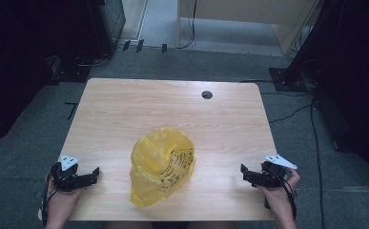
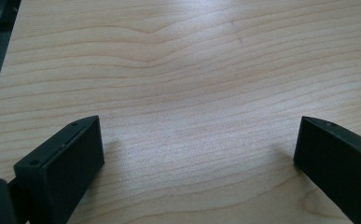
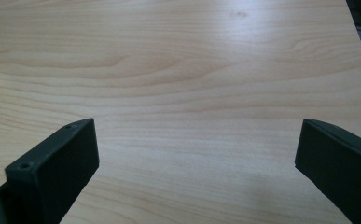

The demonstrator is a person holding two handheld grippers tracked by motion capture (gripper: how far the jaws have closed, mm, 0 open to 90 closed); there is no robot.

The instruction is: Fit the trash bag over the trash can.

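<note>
Wood grain runs across the light rectangular wooden table [image 1: 125,109], whose far edge carries a small round dark cable hole [image 1: 207,95]. At its near left corner the left gripper [image 1: 95,174], black and held in the person's left hand [image 1: 60,200], rests low over bare wood with its jaws spread wide apart and nothing between them; the left gripper view shows only tabletop between the two black jaws. The crumpled translucent yellow plastic bag [image 1: 160,164] stands in the near middle of the table, well apart from both grippers, with nothing lying between it and either one. Its mouth gapes upward and toward the far side, and its long axis runs from the near left to the far right. Black printed writing shows on its right side, too small to read. At the near right edge the right gripper [image 1: 243,172], in the right hand [image 1: 277,193], also has its jaws spread wide over bare wood.
</note>
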